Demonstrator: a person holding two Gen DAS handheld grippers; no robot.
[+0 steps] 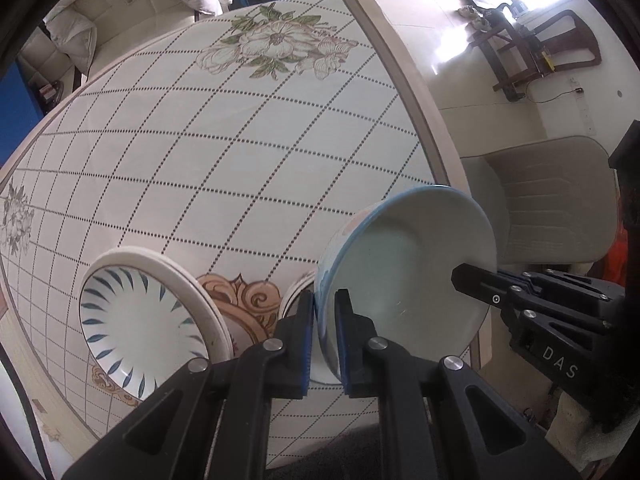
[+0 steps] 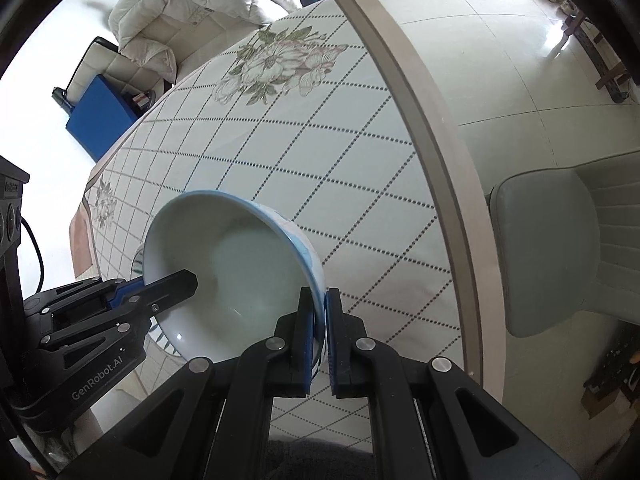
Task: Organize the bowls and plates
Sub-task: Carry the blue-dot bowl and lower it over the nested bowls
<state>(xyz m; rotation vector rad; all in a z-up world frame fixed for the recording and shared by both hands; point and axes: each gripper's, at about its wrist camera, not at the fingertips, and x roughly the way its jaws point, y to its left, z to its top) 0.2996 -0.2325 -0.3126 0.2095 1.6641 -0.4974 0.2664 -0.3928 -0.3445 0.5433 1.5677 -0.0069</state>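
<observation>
Pale bowl (image 1: pixel 404 280) with blue rim, tilted above the desk (image 1: pixel 224 168).
Pinched at opposite rims by left tongs (image 1: pixel 325 340) and right tongs (image 2: pixel 324 340); striped plate (image 1: pixel 140 320) visible from left only.

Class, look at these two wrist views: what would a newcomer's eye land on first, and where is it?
First, the blue-rimmed bowl, tilted above the near table edge, with the left hand-held gripper and the right hand-held gripper each clamped on opposite sides of its rim. Next, the plate with blue leaf strokes to its left, then the flowered tablecloth beneath.
</observation>
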